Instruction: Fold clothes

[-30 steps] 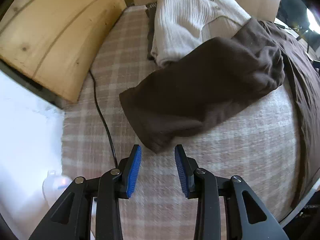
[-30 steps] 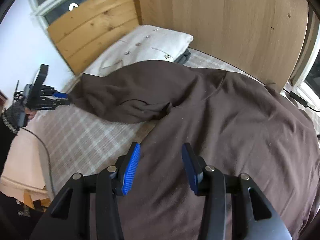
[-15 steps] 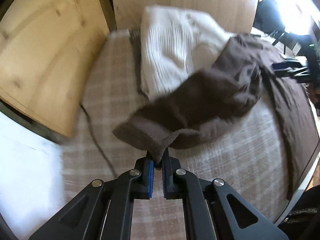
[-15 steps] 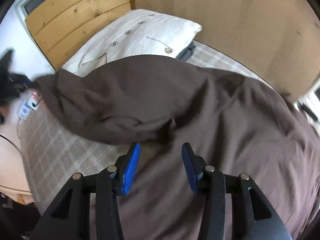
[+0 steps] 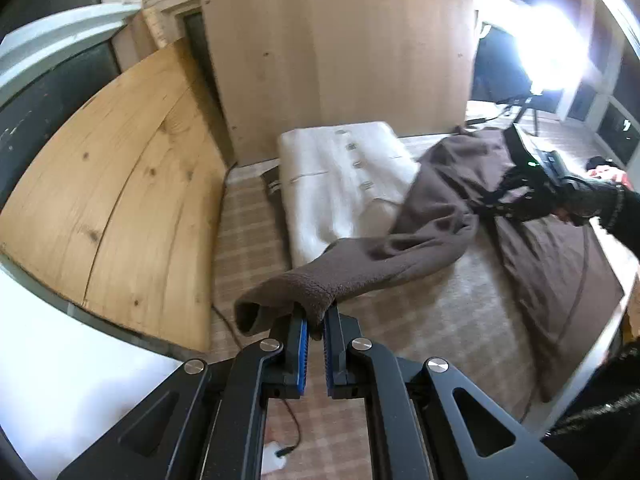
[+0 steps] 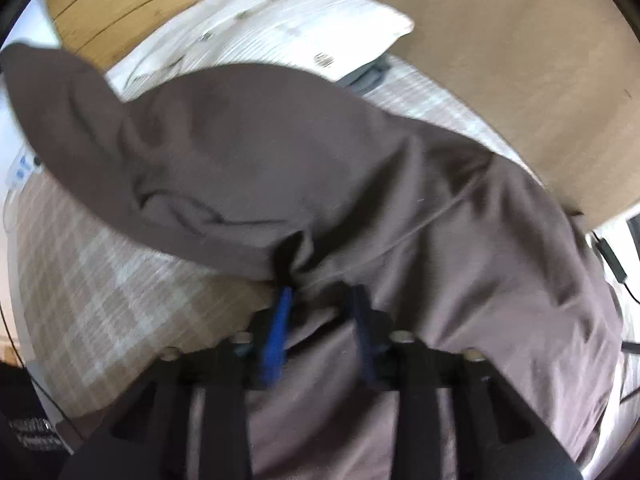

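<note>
Open plaid bed surface (image 5: 420, 320) is left between the raised brown sleeve (image 5: 360, 268) and the near edge. The far side is blocked by a folded white garment (image 5: 340, 176) and wooden panels (image 5: 120, 184) at the left.

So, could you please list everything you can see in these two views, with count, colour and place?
brown garment: one, dark brown, spread over the bed, its sleeve cuff lifted
white folded garment: one, white ribbed with buttons, near the headboard, partly under the brown garment
bedcover: one, beige plaid, under the clothes
wooden board: one, pale pine, left of the bed
wooden panel: one, light wood, behind the bed
cable: one, black, on the bedcover at the near edge
lamp: one, bright white, far right
left gripper: black with blue pads, shut on the sleeve cuff
right gripper: black with blue pads, open, down on the brown garment
</note>
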The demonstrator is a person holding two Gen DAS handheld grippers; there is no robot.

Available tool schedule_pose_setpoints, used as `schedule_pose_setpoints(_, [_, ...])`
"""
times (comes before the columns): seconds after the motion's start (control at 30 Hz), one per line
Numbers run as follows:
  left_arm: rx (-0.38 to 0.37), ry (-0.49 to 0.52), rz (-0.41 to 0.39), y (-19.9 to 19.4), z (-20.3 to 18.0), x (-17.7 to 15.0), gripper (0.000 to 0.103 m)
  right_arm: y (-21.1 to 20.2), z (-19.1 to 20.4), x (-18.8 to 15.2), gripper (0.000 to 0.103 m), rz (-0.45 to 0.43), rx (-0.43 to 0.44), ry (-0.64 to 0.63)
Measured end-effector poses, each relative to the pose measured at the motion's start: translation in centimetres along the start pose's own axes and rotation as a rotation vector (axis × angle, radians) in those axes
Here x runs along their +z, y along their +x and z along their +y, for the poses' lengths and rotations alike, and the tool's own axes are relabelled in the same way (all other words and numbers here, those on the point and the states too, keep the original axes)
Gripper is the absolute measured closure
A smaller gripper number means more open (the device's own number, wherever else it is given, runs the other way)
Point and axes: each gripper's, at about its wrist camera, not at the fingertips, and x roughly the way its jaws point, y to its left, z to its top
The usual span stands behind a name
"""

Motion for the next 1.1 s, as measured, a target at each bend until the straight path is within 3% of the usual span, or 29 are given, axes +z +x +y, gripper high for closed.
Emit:
schedule_pose_setpoints(0.13, [0.01, 0.032, 0.041, 0.1, -1.2, -0.5, 0.098, 0.5, -0.1, 0.7, 0.059, 0.021, 0.009, -0.019])
schedule_pose_setpoints(0.3, [-0.019, -0.002, 0.111, 1.4, -1.8, -3.6, 0.098, -2.3, -0.7, 4.2, 0.059, -0.08, 0.095, 0.022])
schedule_pose_setpoints(0.4, [-0.07, -0.023, 0.227, 3.7, -3.1, -7.4, 0.092, -2.8, 0.3, 6.9, 0.059, -0.11, 0.109, -0.02])
schedule_pose_setpoints(0.53, [-0.038, -0.017, 0.344, 6.0, -4.1, -11.1, 0.091, -1.8, 2.3, 9.9, 0.059, -0.102, 0.099, -0.134])
schedule_pose_setpoints(0.73, [0.003, -0.109, 0.27, 5.1, -0.5, -9.8, 0.088, 0.7, 4.0, 12.6, 0.059, -0.05, 0.093, -0.251])
schedule_pose_setpoints(0.8, [-0.002, -0.103, 0.261, 5.8, 0.4, -9.0, 0.078, 1.1, 3.9, 12.9, 0.059, -0.035, 0.107, -0.263])
schedule_pose_setpoints(1.03, [-0.052, 0.025, 0.412, 13.5, -0.5, -8.1, 0.075, 1.6, 3.1, 13.1, 0.055, -0.024, 0.135, -0.275])
schedule_pose_setpoints(1.1, [-0.071, 0.049, 0.43, 14.7, -1.1, -8.3, 0.079, 1.6, 3.2, 13.0, 0.055, -0.022, 0.141, -0.291])
